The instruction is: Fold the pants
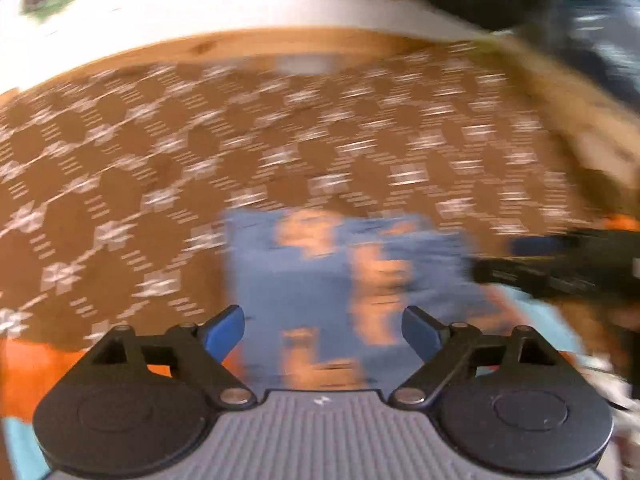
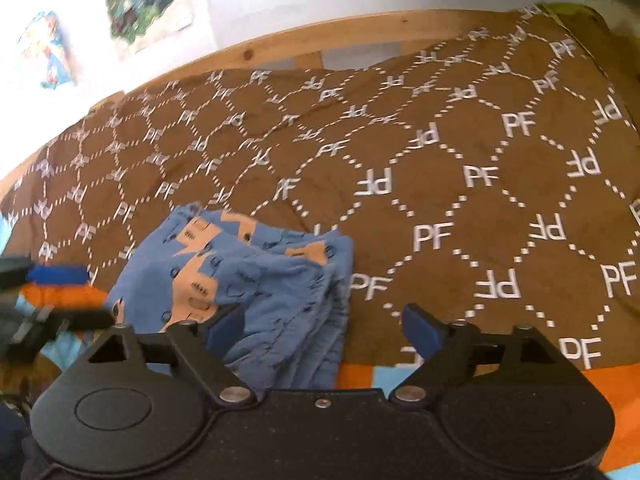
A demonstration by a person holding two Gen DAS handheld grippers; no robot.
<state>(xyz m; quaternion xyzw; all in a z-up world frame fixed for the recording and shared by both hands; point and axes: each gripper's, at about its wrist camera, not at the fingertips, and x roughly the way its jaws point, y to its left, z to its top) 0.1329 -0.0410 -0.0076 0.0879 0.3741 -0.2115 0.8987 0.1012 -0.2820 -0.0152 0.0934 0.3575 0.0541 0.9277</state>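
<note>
Pants [image 2: 256, 280] lie folded in a compact stack on my blanket [image 2: 440, 184]; both hand-held grippers, left [image 1: 323, 334] and right [image 2: 323, 332], gape empty. Fold looks done.

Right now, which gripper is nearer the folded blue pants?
Roughly a tie; right looks slightly nearer. The right gripper is open at the right edge of the pants, one finger over the cloth. The left gripper hangs open above them, not touching.

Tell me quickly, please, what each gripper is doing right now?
Left gripper: open, holding nothing, above the folded blue pants.
Right gripper: open, holding nothing, the pants beside its left finger.
</note>
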